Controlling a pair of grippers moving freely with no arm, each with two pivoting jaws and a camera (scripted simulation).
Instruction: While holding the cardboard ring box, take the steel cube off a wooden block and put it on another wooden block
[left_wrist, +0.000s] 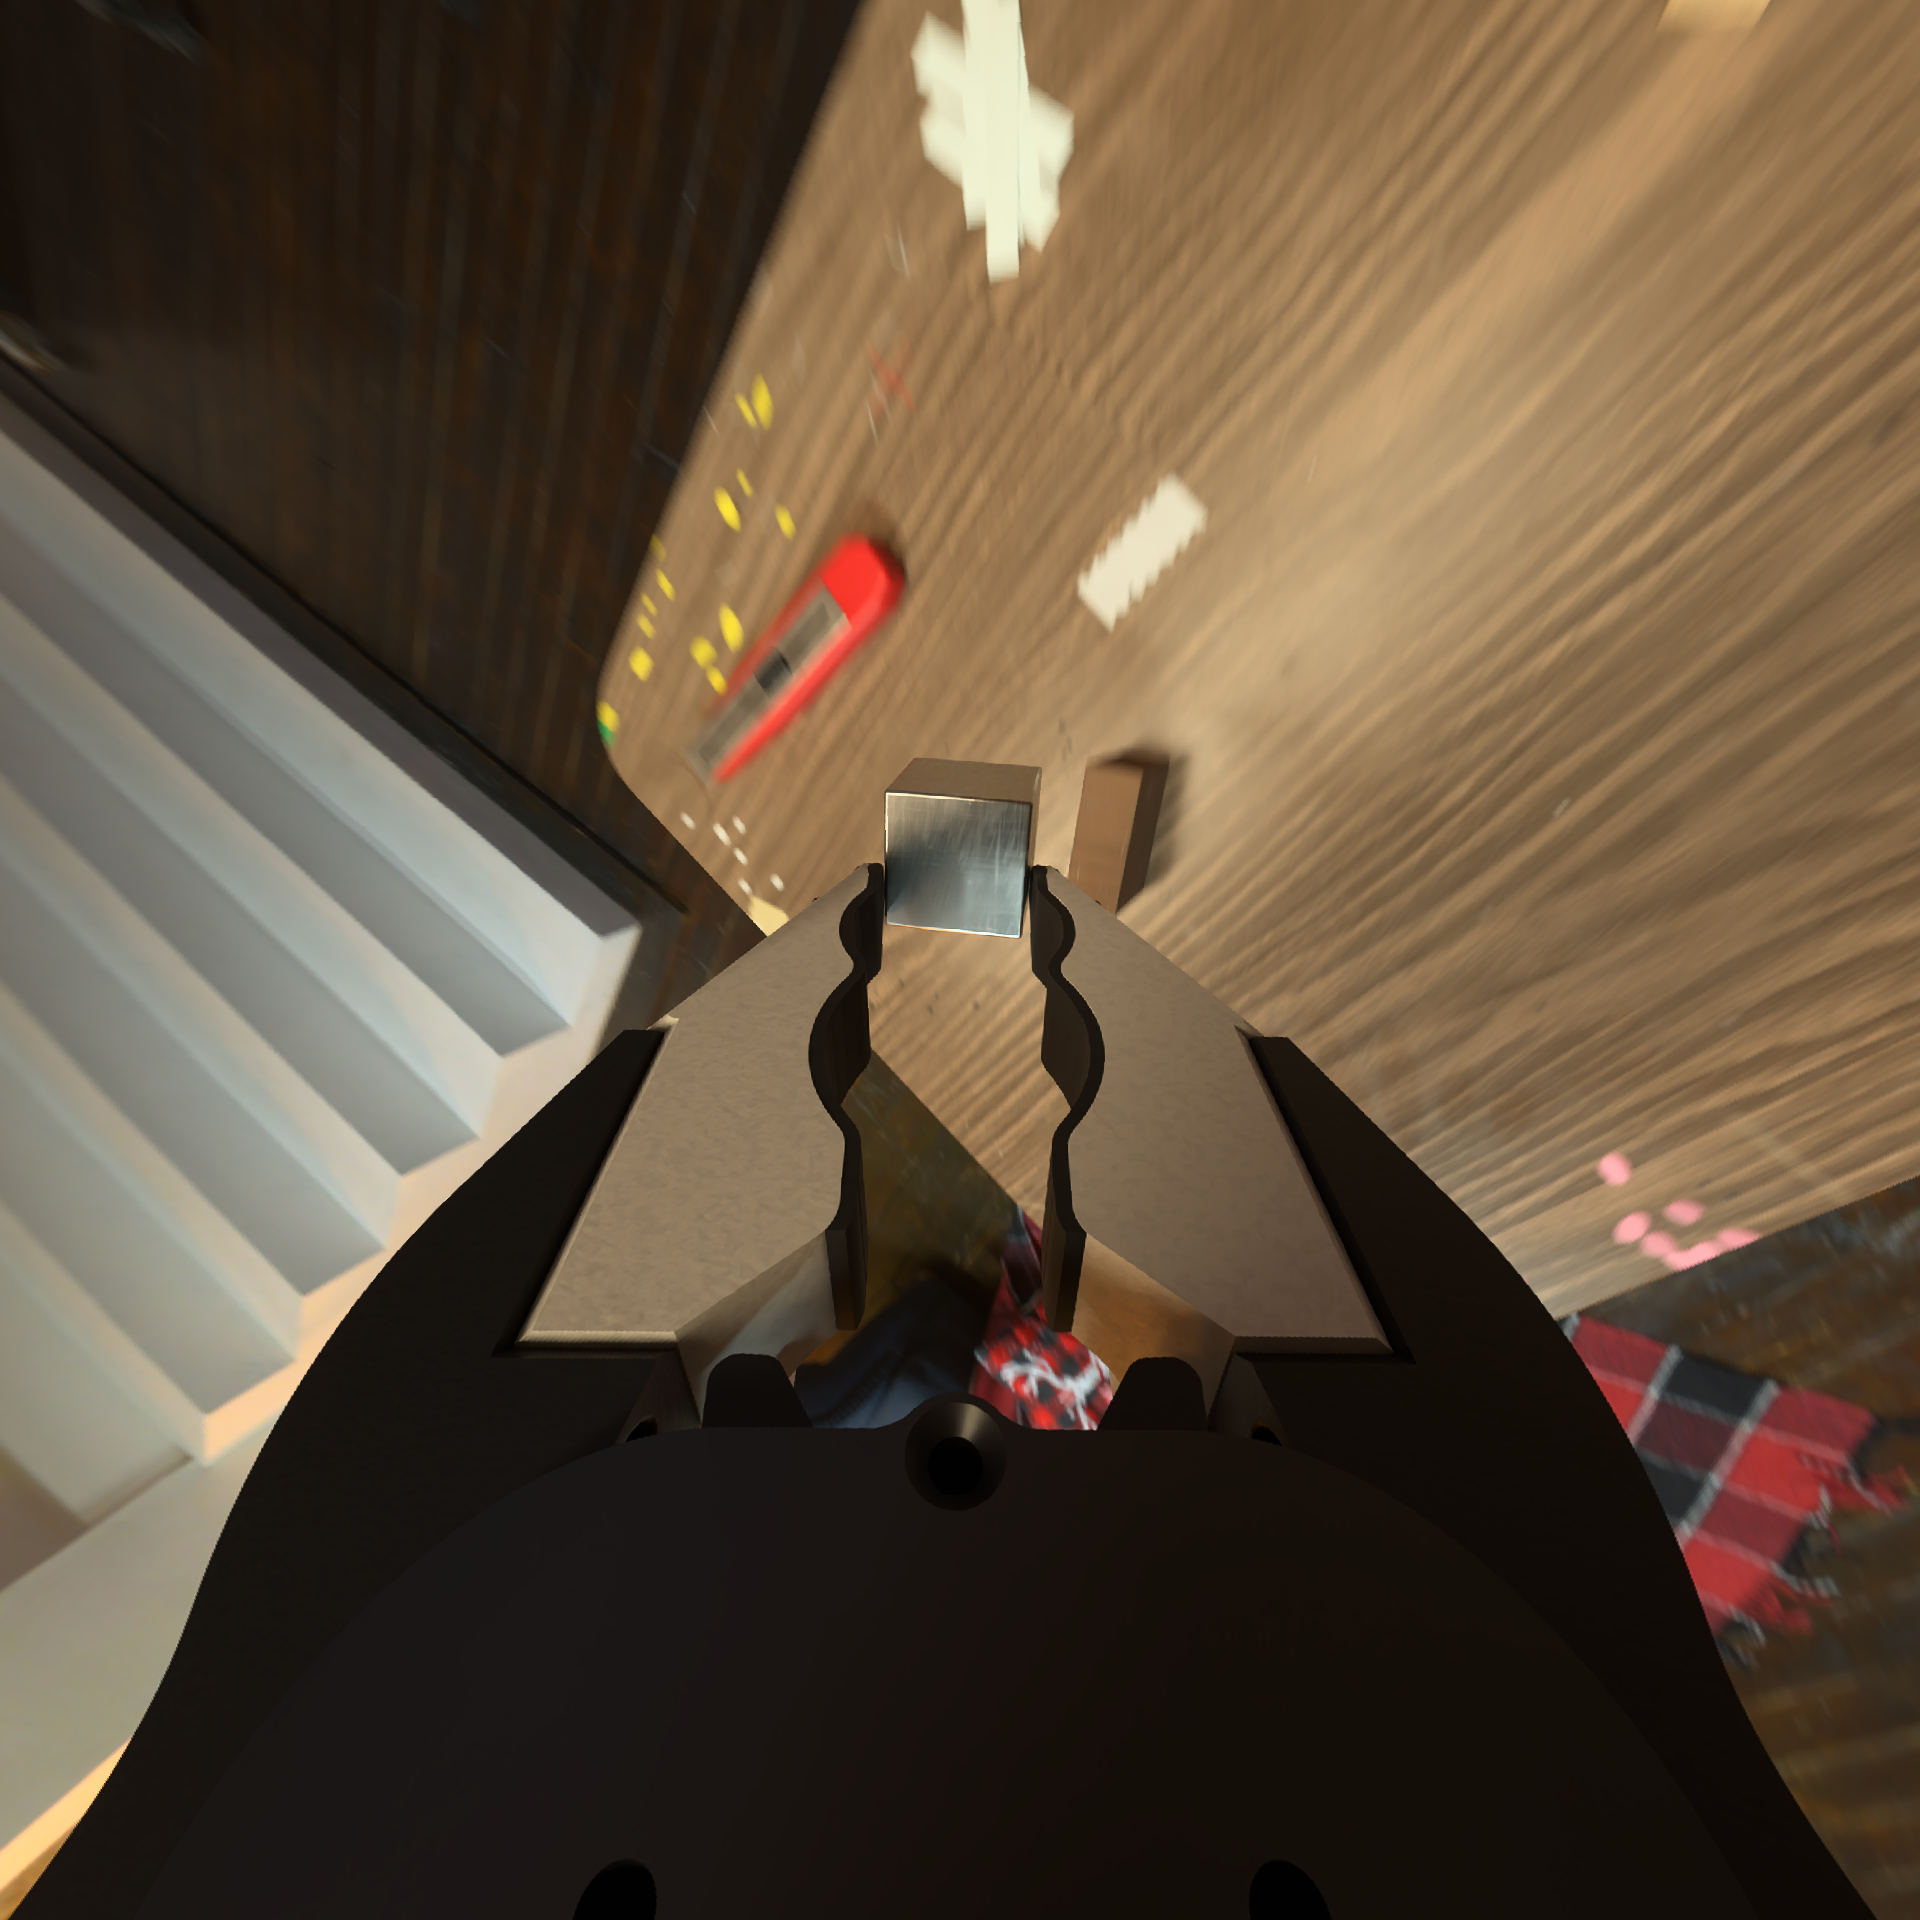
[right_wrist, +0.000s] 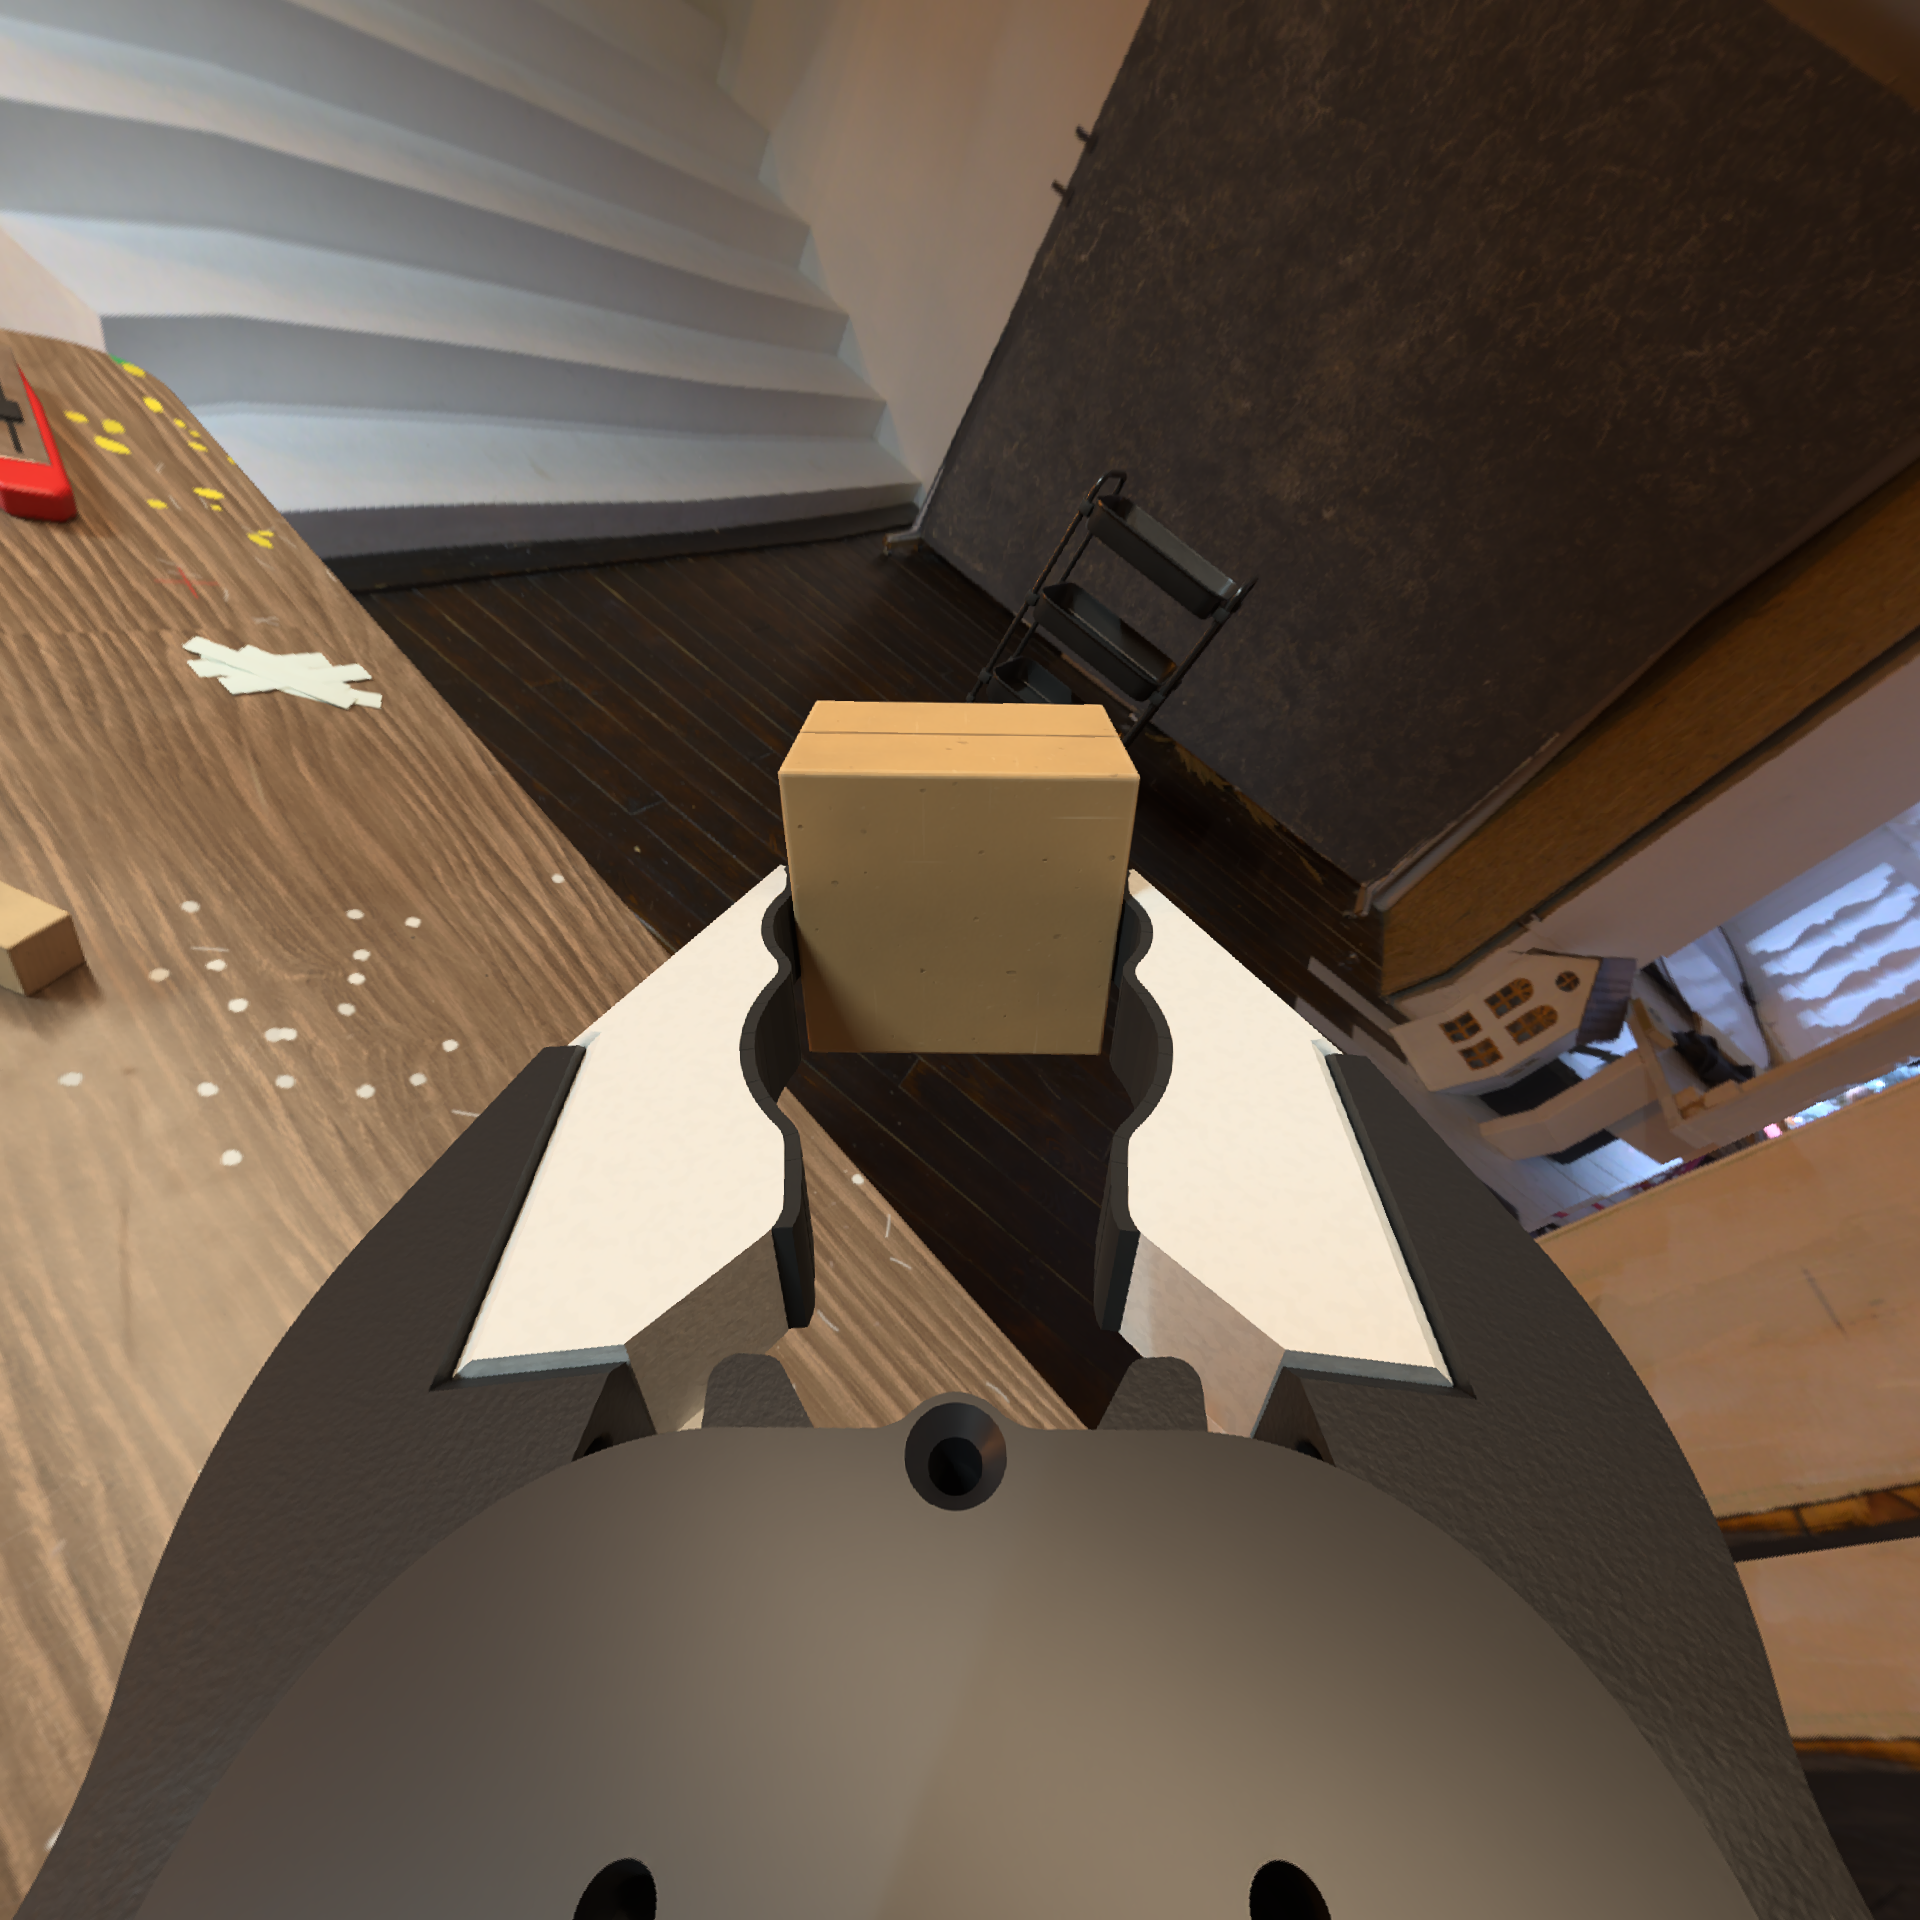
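Note:
My left gripper (left_wrist: 956, 883) is shut on the steel cube (left_wrist: 958, 860) and holds it in the air above the wooden table (left_wrist: 1455, 727). A wooden block (left_wrist: 1114, 831) lies on the table just right of and beyond the cube. The view is blurred by motion. My right gripper (right_wrist: 956, 925) is shut on the cardboard ring box (right_wrist: 956, 883) and holds it beyond the table's edge, over the dark floor. A wooden block (right_wrist: 31, 951) shows at the left edge of the right wrist view, on the table.
A red utility knife (left_wrist: 800, 655) lies on the table, also in the right wrist view (right_wrist: 31, 457). White paper strips (left_wrist: 997, 125) and a white scrap (left_wrist: 1143, 551) lie farther off. A black trolley (right_wrist: 1112, 613) stands on the floor. White stairs (left_wrist: 208, 831) are beside the table.

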